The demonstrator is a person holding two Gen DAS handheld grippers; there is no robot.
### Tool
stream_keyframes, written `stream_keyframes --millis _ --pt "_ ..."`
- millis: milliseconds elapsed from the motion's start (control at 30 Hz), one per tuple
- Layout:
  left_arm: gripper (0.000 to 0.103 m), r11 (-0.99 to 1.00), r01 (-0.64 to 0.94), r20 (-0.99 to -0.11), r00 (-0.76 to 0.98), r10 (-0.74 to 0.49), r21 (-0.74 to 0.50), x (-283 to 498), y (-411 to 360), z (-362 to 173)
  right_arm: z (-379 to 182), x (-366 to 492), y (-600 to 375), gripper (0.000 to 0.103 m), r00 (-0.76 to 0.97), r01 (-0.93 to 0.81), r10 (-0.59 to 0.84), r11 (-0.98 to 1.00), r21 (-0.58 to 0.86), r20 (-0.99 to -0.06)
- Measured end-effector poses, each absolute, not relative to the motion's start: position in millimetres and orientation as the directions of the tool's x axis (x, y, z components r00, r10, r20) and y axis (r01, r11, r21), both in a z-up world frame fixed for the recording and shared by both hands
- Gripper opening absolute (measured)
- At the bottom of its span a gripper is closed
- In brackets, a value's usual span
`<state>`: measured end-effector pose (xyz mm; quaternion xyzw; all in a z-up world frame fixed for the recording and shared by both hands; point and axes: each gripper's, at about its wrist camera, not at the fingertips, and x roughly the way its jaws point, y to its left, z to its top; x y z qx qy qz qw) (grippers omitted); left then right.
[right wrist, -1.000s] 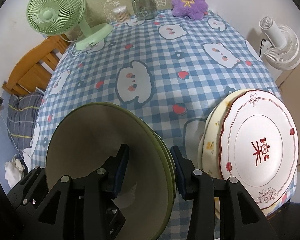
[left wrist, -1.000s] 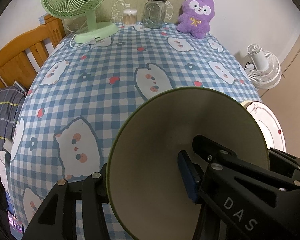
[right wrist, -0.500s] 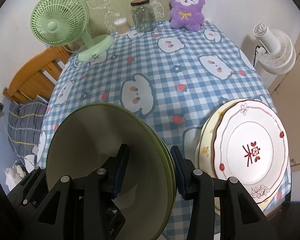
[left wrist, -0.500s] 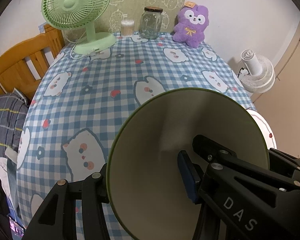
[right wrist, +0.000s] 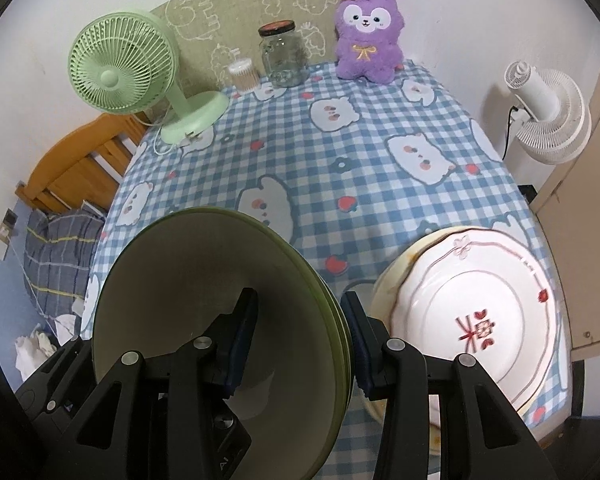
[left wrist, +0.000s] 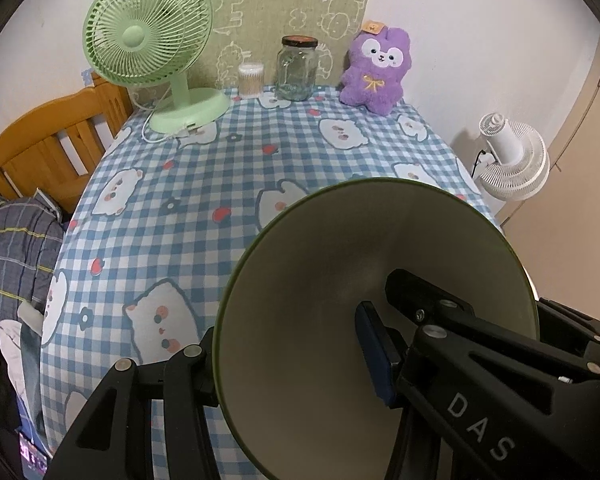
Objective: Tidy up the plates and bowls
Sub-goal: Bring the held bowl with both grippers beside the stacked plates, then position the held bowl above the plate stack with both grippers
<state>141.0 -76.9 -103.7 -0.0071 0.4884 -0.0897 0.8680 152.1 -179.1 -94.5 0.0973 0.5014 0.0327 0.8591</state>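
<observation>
My left gripper (left wrist: 288, 344) is shut on the rim of a green-rimmed cream bowl (left wrist: 324, 264) and holds it on edge above the table's near side. My right gripper (right wrist: 300, 312) is shut on the rims of nested green bowls (right wrist: 180, 272), also held on edge above the table. A white plate with red trim (right wrist: 480, 312) lies on a cream floral plate (right wrist: 388, 280) at the table's near right corner, right of my right gripper.
The table has a blue checked cloth (left wrist: 236, 168). At its far edge stand a green desk fan (left wrist: 152, 40), a cotton-swab tub (left wrist: 251, 80), a glass jar (left wrist: 296, 68) and a purple plush (left wrist: 376, 72). A wooden bed frame (left wrist: 48, 148) is left, a white floor fan (left wrist: 512, 156) right.
Both grippers have risen and drawn back with their bowls, so more of the table and wall shows. The plate stack now sits lower right and is blurred in the right wrist view.
</observation>
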Motion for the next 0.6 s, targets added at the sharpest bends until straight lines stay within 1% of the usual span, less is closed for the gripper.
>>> stream_keyframes --millis 600 --pt "0.054 0.986 0.125 -0.841 0.516 -0.161 -0.112 140 -156 -92 -81 153 -261 0.046 0.502 0.03 0.15 0.981 0.191 -0.852"
